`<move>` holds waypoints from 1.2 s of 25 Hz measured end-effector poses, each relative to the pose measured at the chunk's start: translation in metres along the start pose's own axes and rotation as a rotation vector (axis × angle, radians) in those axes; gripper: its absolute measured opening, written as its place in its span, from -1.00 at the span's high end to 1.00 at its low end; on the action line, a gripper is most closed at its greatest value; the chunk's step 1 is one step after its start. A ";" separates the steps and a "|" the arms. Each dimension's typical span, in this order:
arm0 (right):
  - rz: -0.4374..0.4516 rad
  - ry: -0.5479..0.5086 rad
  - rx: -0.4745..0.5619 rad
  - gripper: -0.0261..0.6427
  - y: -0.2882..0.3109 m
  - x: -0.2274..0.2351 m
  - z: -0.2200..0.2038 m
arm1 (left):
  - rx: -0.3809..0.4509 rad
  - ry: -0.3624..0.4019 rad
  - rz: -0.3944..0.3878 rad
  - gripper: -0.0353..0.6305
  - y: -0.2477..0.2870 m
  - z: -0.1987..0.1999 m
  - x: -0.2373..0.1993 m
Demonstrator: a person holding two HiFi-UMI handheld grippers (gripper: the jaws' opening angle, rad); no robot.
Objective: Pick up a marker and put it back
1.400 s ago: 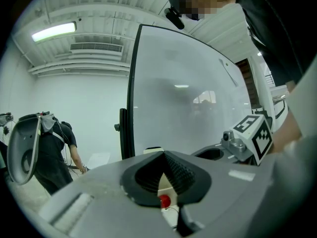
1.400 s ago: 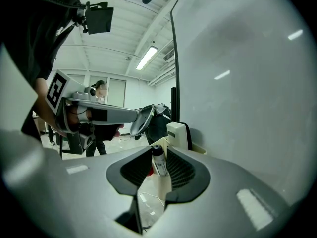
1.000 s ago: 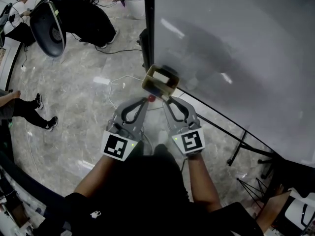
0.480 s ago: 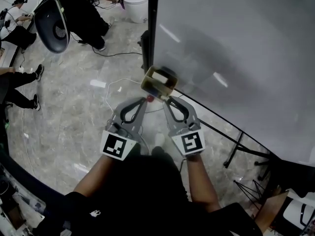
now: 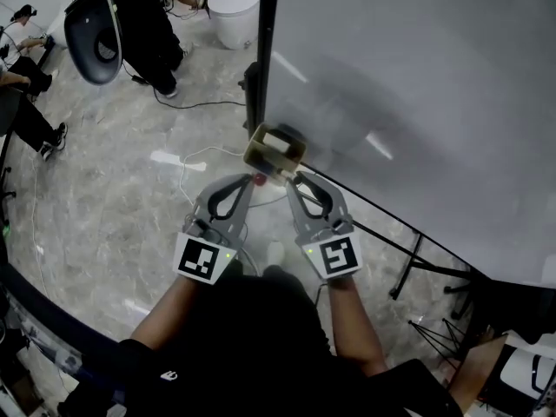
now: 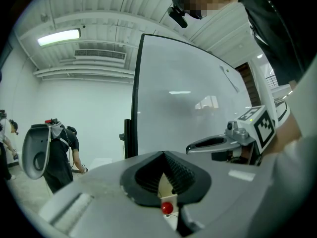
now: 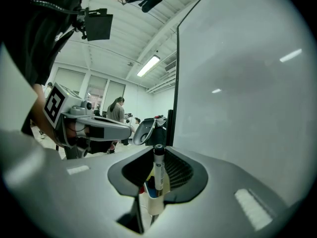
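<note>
Marker (image 7: 158, 171) is pinched upright in my right claw (image 5: 292, 181) right at the holder (image 5: 257, 156), left claw (image 5: 249, 181) closed and empty, so I reckon only putting it back is left.

The head view tips, so things slide in frame. The holder (image 5: 274, 150) sits a little lower and further left than a second ago. The grey chair (image 5: 94, 26) moves up toward the top edge. The white bin (image 5: 233, 11) shows more of itself. The standing person's shoe (image 5: 167, 91) shifts down and left. At the left edge, the seated person's legs (image 5: 30, 122) climb the frame. The bright floor patch (image 5: 169, 156) drifts down and left.
</note>
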State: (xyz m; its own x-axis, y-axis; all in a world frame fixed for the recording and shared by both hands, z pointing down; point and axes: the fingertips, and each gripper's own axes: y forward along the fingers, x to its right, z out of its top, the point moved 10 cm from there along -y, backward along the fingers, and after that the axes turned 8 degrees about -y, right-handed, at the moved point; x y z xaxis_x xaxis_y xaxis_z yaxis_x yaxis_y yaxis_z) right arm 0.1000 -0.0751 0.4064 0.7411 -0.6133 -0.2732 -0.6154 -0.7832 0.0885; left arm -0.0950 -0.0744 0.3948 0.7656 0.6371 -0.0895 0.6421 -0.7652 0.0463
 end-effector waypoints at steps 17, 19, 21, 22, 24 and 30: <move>-0.054 -0.008 0.127 0.70 -0.022 0.007 0.046 | 0.050 0.005 -0.007 0.88 0.000 0.012 -0.010; -0.059 -0.010 0.141 0.70 -0.025 0.007 0.052 | 0.055 0.008 -0.011 0.88 0.000 0.013 -0.010; -0.063 -0.012 0.151 0.70 -0.028 0.007 0.057 | 0.058 0.015 -0.015 0.88 -0.002 0.016 -0.010; -0.061 -0.014 0.154 0.70 -0.030 0.007 0.060 | 0.059 0.016 -0.015 0.88 -0.003 0.018 -0.010; -0.057 -0.016 0.159 0.70 -0.031 0.007 0.063 | 0.059 0.019 -0.010 0.88 -0.004 0.021 -0.012; -0.081 -0.015 0.183 0.70 -0.043 0.008 0.080 | 0.064 0.039 0.012 0.88 -0.012 0.033 -0.018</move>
State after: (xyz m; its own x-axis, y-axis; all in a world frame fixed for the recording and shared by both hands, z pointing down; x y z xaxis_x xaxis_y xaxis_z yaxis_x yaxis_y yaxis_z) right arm 0.1111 -0.0382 0.3236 0.7871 -0.5460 -0.2870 -0.5932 -0.7975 -0.1097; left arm -0.1178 -0.0798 0.3630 0.7748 0.6302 -0.0504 0.6302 -0.7762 -0.0168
